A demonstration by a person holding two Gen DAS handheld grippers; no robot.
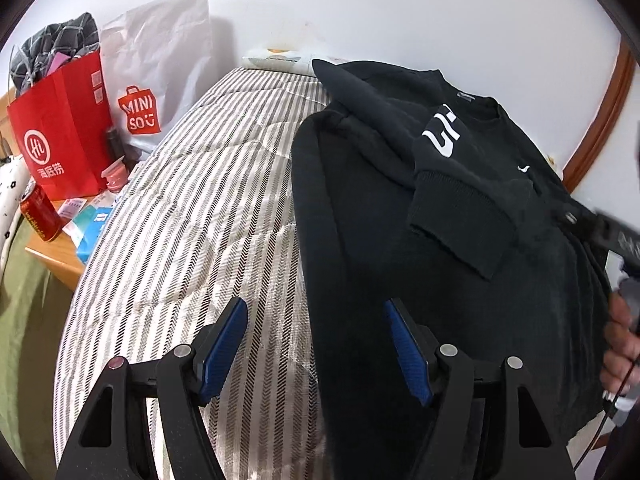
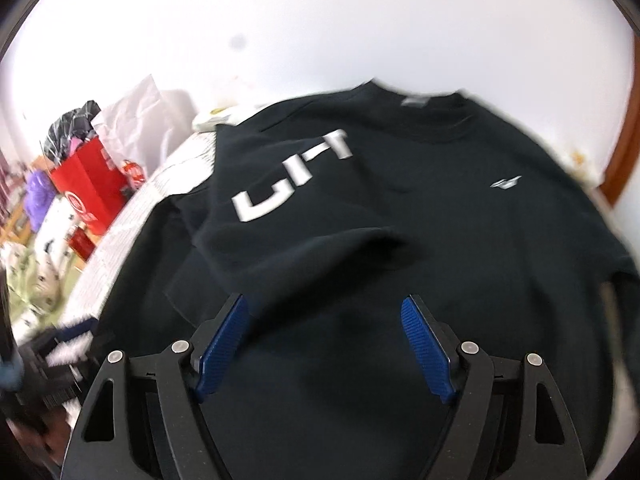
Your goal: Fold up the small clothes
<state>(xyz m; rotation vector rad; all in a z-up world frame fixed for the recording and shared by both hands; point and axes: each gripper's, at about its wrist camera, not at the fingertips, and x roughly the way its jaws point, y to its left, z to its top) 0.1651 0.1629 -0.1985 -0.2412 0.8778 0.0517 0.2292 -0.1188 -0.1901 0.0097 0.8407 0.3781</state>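
A black sweater [image 1: 360, 220] with white letters [image 1: 442, 132] and a small white chest logo [image 1: 523, 169] lies flat on the striped bed cover [image 1: 192, 220]. One sleeve [image 1: 460, 232] is folded across the chest, its ribbed cuff pointing toward me. My left gripper [image 1: 316, 308] hangs open above the sweater's left edge, with nothing pinched. The right gripper [image 2: 324, 304] is open over the lower body of the sweater [image 2: 440, 240], below the folded sleeve [image 2: 304, 216]. The right wrist view is blurred. The right gripper's body [image 1: 600, 228] and a hand [image 1: 620, 340] show at the left wrist view's right edge.
A red paper bag [image 1: 60, 136], a white shopping bag [image 1: 156, 68], a red can [image 1: 40, 212] and small packets crowd a wooden bedside table [image 1: 60, 256] left of the bed. A white wall and a wooden trim [image 1: 600, 112] stand behind.
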